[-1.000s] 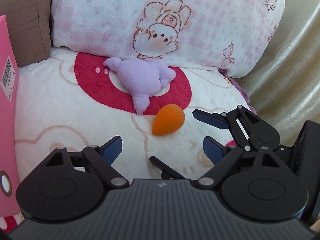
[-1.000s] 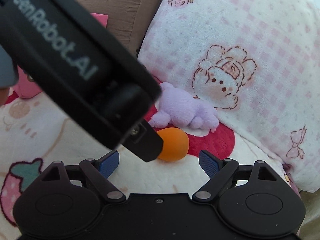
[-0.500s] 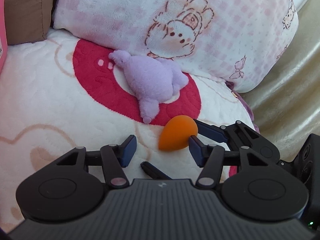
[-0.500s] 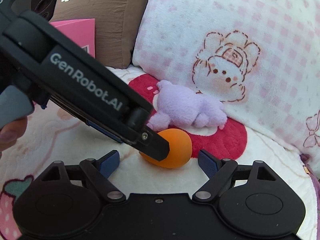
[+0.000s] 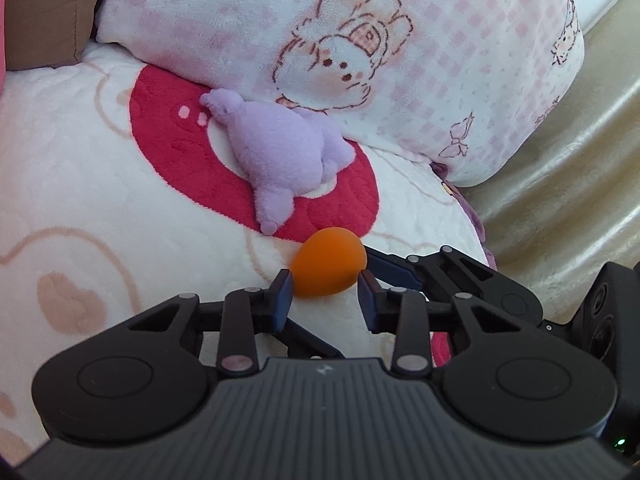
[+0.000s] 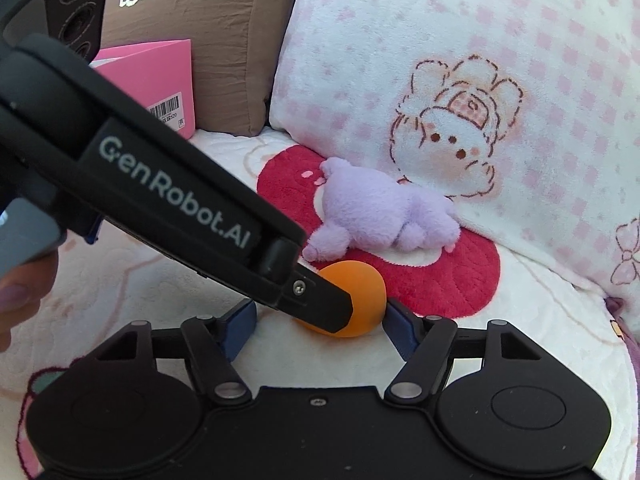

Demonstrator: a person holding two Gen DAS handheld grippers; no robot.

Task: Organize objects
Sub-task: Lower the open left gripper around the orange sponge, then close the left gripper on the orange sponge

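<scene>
An orange egg-shaped sponge [image 5: 328, 262] lies on the white and red plush blanket [image 5: 100, 184]. My left gripper [image 5: 324, 292] is closing, and its blue pads [image 5: 282, 294] touch both sides of the sponge. In the right wrist view, the left gripper's black finger [image 6: 328, 304] covers the left part of the sponge [image 6: 364, 288]. My right gripper [image 6: 320, 326] is also closing but still open; the sponge and that finger sit between its jaws. A purple plush toy [image 5: 280, 156] lies just behind the sponge.
A pink checked pillow [image 5: 360, 40] with a bunny print stands behind the toy, with a brown pillow [image 6: 208, 32] to its left. A pink box [image 6: 156, 80] leans against the brown pillow. Beige fabric [image 5: 560, 200] falls away on the right. A hand [image 6: 20, 288] shows at the left edge.
The left gripper came forward and down to the sponge and narrowed its jaws onto it. The right gripper's jaws narrowed around the same spot.
</scene>
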